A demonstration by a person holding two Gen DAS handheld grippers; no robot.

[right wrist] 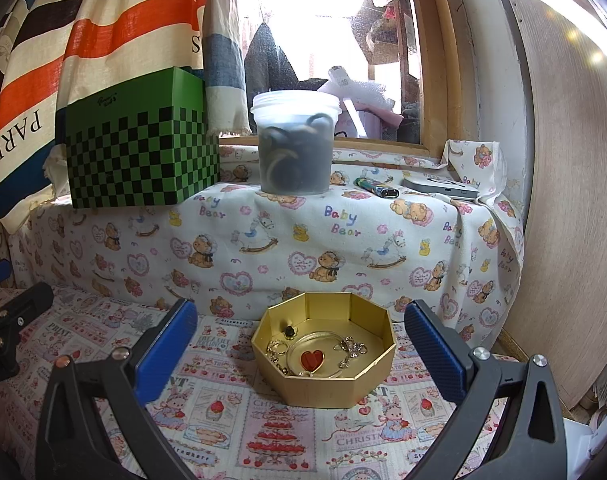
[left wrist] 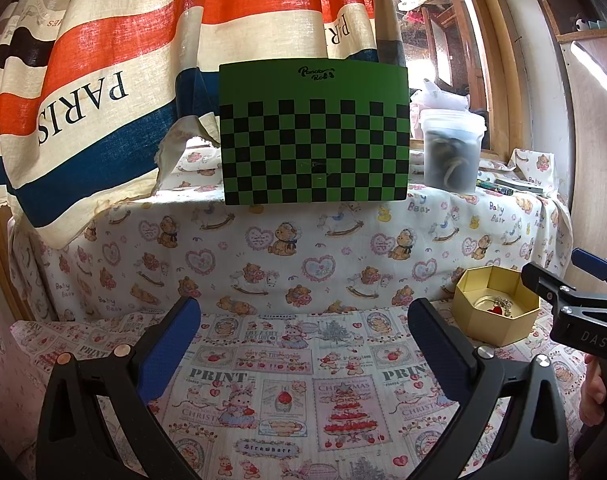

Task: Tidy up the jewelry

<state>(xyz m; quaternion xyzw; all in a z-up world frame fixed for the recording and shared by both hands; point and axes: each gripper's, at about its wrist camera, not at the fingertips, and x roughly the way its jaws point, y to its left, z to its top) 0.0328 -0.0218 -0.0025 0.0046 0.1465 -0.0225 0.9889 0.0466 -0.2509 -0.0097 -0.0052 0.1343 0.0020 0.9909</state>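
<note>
We hold both the left gripper (left wrist: pixel 303 344) and right gripper (right wrist: pixel 301 344) wide apart, empty. Our gold octagonal box (right wrist: pixel 367 390) holds a red heart pendant (right wrist: pixel 312 359) and what look like chains (right wrist: pixel 350 347).

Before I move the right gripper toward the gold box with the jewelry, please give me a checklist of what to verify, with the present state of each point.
1. Right gripper open, holding nothing: ok.
2. Left gripper open, holding nothing: ok.
3. Gold box upright, no lid on it: ok.
4. Jewelry inside the box, red heart pendant and chains visible: ok.
5. Cloth between the right gripper's fingers and the box free of things: ok.
6. Chains untangled from each other: cannot tell.
</note>
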